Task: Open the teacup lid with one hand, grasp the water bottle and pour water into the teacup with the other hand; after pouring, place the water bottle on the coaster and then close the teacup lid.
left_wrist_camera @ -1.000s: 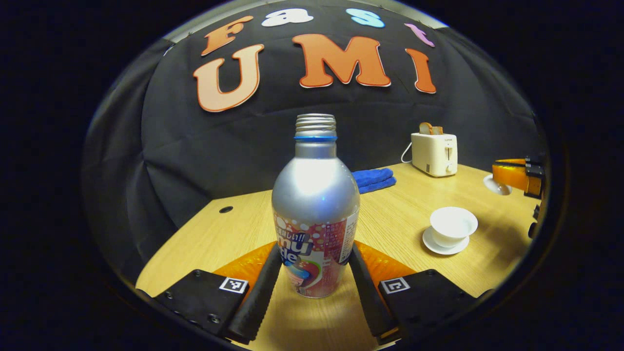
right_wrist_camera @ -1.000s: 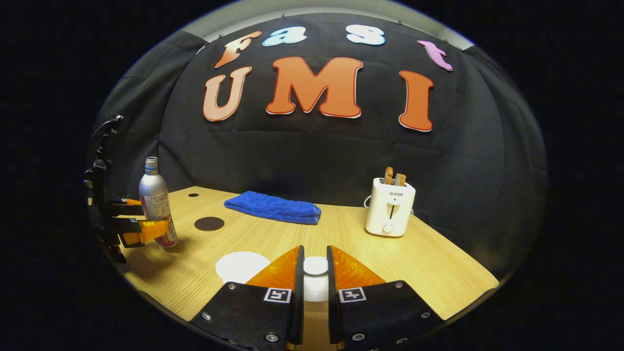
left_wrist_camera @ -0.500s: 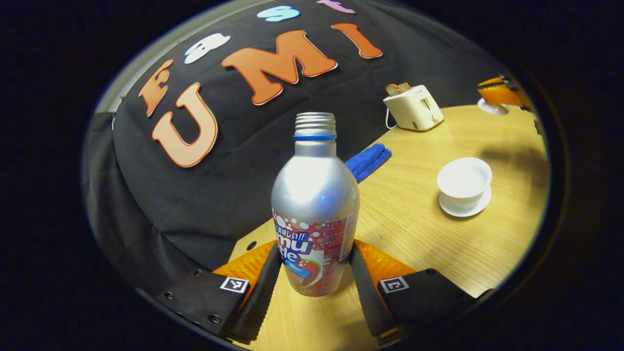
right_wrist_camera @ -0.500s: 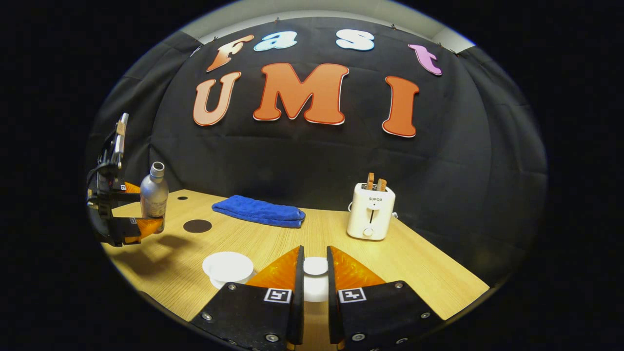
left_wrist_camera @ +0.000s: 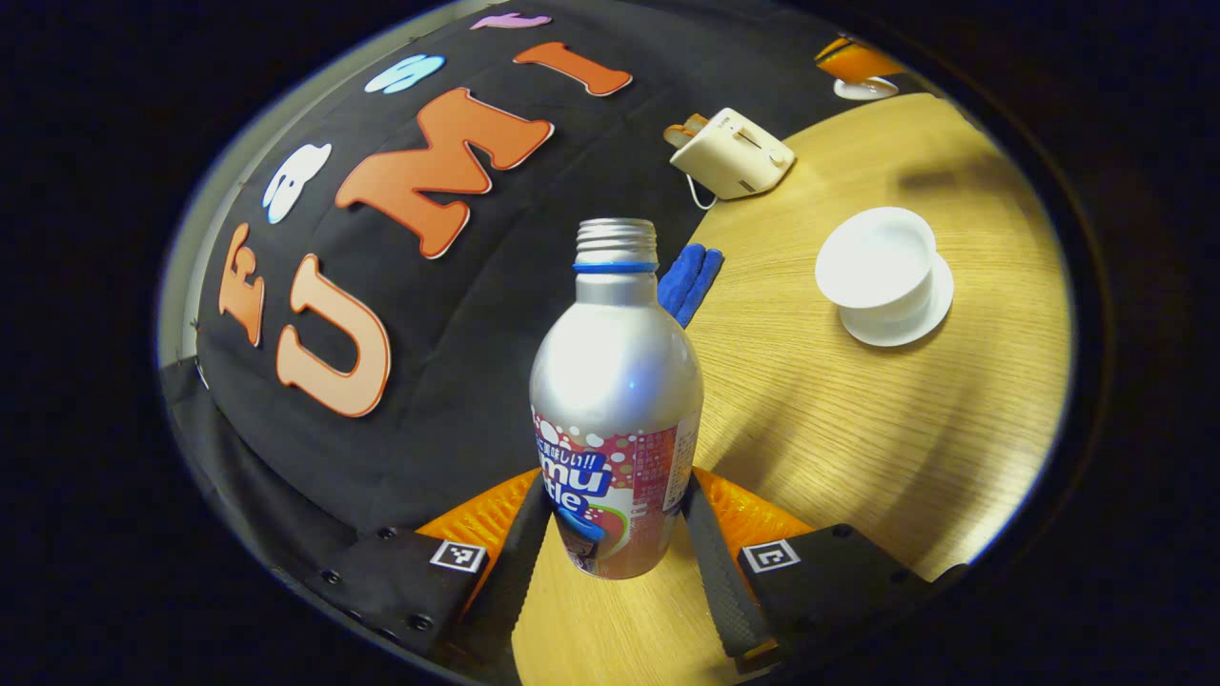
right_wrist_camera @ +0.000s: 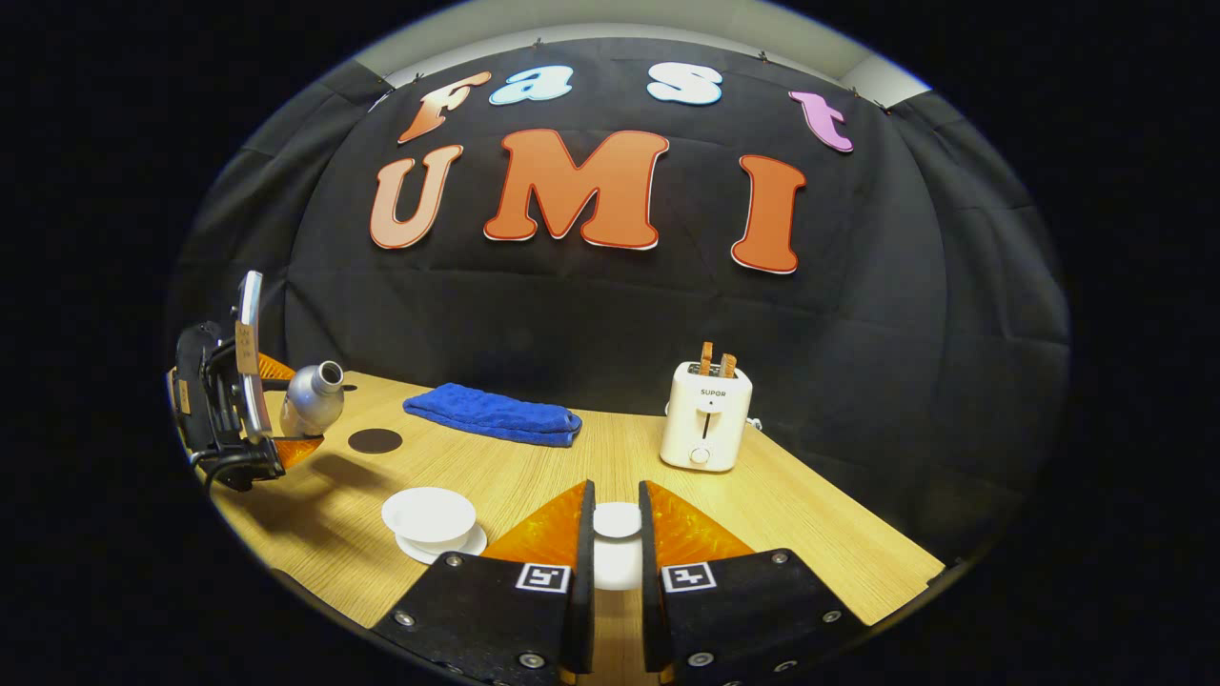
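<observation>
1. Your left gripper (left_wrist_camera: 615, 534) has its fingers clamped on the lower label band of the bottle (left_wrist_camera: 616, 400): smooth metal, likely slippery, so keep the hold low and firm.
2. The bottle is uncapped and tilted toward the open teacup (left_wrist_camera: 877, 262), upper right of the left gripper view, on its saucer.
3. Your right gripper (right_wrist_camera: 616, 548) pinches the lid (right_wrist_camera: 617, 520), probably fragile, above the counter (right_wrist_camera: 810, 534).
4. The coaster (right_wrist_camera: 375, 440) lies left of centre in the right gripper view.

We see a silver water bottle (left_wrist_camera: 616, 400) with a red label, uncapped, tilted in the air toward the teacup (left_wrist_camera: 877, 262), white open teacup on its saucer (left_wrist_camera: 929, 310) on the bench, white lid (right_wrist_camera: 618, 520) lifted clear, dark round coaster (right_wrist_camera: 375, 440) lying bare behind.
</observation>
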A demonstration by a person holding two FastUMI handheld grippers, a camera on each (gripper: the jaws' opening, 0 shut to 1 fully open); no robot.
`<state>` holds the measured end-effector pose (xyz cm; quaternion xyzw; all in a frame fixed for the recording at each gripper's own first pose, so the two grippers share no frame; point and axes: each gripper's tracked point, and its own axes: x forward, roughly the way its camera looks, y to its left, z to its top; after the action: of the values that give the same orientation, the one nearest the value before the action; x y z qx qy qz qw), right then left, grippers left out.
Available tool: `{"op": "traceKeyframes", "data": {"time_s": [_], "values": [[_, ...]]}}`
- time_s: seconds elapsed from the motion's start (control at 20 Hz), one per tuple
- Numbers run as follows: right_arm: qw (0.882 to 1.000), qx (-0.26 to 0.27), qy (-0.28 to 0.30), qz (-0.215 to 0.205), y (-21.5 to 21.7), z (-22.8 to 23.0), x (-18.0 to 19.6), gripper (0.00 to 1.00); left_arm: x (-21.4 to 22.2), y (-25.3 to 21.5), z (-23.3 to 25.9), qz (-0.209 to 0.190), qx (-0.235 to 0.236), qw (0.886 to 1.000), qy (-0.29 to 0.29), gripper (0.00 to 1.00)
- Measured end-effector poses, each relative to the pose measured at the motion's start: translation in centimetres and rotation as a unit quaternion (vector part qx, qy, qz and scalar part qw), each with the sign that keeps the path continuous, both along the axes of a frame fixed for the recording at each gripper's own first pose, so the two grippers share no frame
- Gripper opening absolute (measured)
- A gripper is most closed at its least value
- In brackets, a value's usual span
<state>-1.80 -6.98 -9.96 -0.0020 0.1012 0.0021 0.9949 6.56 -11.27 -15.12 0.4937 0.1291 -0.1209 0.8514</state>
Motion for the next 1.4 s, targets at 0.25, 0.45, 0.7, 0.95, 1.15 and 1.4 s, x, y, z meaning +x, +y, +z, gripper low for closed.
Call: {"op": "traceKeyframes", "data": {"time_s": [0.25,0.45,0.7,0.95,1.15,1.4], "values": [[1.000,-0.005,0.003,0.002,-0.4,0.0,-0.1,0.21,0.9,-2.3,0.1,-0.045,0.082,0.996,-0.016,0.82],[1.000,-0.005,0.000,0.001,-0.7,0.1,-0.3,0.20,0.9,-2.2,0.4,-0.069,0.139,0.988,-0.024,0.84],[1.000,-0.003,0.001,0.000,-1.2,-0.1,-0.4,0.20,1.0,-2.8,0.8,-0.102,0.208,0.972,-0.042,0.82],[1.000,0.001,0.002,-0.005,-1.9,-0.2,-0.3,0.20,0.7,-3.4,1.7,-0.132,0.262,0.953,-0.071,0.80],[1.000,-0.003,0.004,-0.009,-2.6,-0.4,-0.3,0.20,0.8,-3.5,2.5,-0.149,0.302,0.937,-0.091,0.82],[1.000,-0.007,0.001,-0.010,-3.1,-0.1,-0.5,0.21,0.8,-4.0,3.2,-0.164,0.334,0.922,-0.109,0.83]]}}
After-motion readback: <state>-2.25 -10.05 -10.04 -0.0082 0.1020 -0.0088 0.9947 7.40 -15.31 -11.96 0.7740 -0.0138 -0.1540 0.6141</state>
